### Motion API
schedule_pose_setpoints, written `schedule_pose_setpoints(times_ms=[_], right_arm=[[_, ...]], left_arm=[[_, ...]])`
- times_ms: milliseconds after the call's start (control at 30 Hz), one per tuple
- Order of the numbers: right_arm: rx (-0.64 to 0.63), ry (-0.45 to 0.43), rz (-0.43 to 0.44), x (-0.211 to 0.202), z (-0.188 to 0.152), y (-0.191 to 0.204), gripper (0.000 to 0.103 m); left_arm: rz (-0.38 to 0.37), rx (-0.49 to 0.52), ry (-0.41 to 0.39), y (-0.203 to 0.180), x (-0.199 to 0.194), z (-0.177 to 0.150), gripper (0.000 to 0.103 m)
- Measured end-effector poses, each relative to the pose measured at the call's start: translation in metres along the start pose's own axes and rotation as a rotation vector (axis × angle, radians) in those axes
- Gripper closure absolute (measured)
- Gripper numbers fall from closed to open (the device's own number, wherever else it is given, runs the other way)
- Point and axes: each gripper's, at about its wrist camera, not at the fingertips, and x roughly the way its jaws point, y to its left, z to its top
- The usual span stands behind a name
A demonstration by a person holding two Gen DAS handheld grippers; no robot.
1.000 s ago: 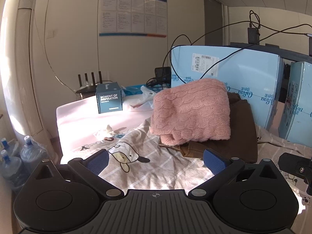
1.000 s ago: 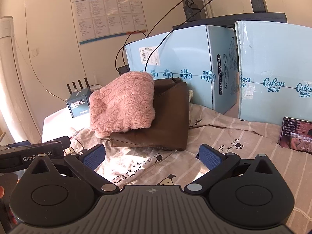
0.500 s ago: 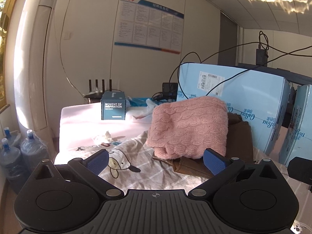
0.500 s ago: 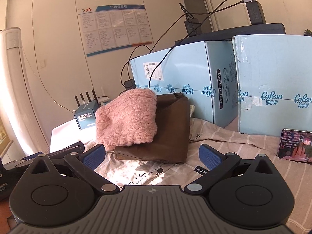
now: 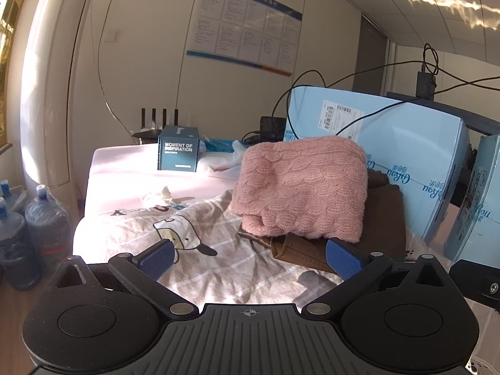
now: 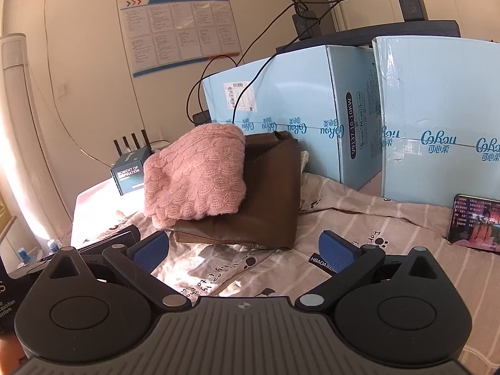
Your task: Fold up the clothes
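Note:
A folded pink knitted sweater (image 5: 301, 189) (image 6: 195, 178) lies on top of a folded brown garment (image 5: 382, 225) (image 6: 268, 197), stacked on a bed covered by a striped cartoon-print sheet (image 5: 200, 250) (image 6: 359, 218). My left gripper (image 5: 249, 257) is open, its blue pads empty, just short of the stack's near left corner. My right gripper (image 6: 243, 250) is open too, holding nothing, in front of the brown garment's near edge. The left gripper's dark body (image 6: 106, 240) shows at the left of the right wrist view.
Light blue cardboard boxes (image 5: 390, 156) (image 6: 300, 118) stand right behind the stack. A small dark blue box (image 5: 178, 153) (image 6: 129, 176) and a router sit at the bed's far end. A lit phone (image 6: 475, 223) leans against a box on the right. Water bottles (image 5: 28, 234) stand on the floor at left.
Both grippers have lifted and tilted upward, so the stack sits lower in each view and more wall and ceiling show. Both stay open. The clothes have not moved.

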Motion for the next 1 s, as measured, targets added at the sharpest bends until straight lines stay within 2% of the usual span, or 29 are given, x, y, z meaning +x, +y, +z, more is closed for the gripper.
schedule_pose_setpoints(times_ms=[300,533,1000], right_arm=[[-0.037,0.021,0.008,0.006,-0.005,0.008,0.000],[-0.030,0.027,-0.002,0.009,-0.005,0.005,0.000],[-0.022,0.023,-0.012,0.008,-0.005,0.000,0.000]], left_arm=[[-0.002,-0.007,-0.009,0.003,-0.001,0.002,0.000],[0.029,0.032,-0.024,0.001,-0.003,0.005,0.000],[0.036,0.066,-0.069,-0.005,-0.009,0.008,0.000]])
